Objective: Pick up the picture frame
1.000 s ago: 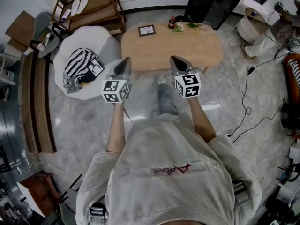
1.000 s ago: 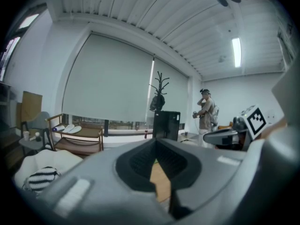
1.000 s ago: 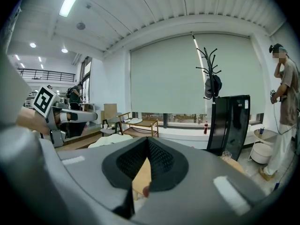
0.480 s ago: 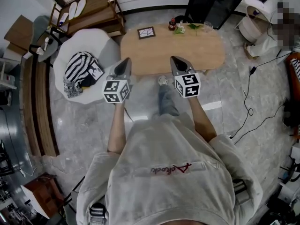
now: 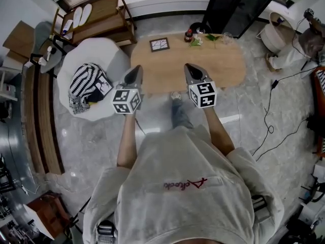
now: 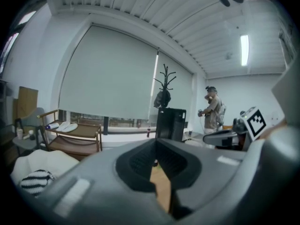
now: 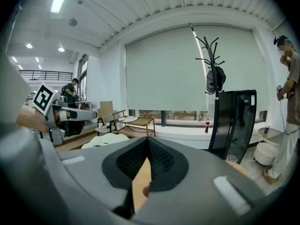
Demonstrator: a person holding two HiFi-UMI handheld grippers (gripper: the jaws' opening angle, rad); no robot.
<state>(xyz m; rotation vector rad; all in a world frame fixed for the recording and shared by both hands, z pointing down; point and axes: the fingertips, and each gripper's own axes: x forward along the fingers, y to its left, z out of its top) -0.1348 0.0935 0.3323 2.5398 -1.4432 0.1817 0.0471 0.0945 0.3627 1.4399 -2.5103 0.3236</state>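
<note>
The picture frame [image 5: 159,44], small and dark with a pale picture, lies flat on the far left part of a light wooden oval table [image 5: 223,67]. My left gripper [image 5: 136,70] hangs over the table's near left edge, shut and empty. My right gripper [image 5: 189,67] is over the table's near middle, also shut with nothing in it. Both point toward the far side, well short of the frame. In the left gripper view [image 6: 156,142] and the right gripper view [image 7: 146,142] the jaws meet at the tip, with only tabletop showing through; the frame is hidden there.
A small bottle [image 5: 188,35], a green plant [image 5: 195,41] and a glass [image 5: 224,36] stand at the table's far edge. A white chair [image 5: 109,55] with a striped cushion [image 5: 86,83] sits left of the table. A wooden rack [image 5: 101,14] and a black cabinet [image 5: 238,4] stand behind. Cables [image 5: 269,121] trail on the floor at right.
Both grippers have moved forward together, and the table with the frame now lies closer beneath them. The jaws stayed shut.
</note>
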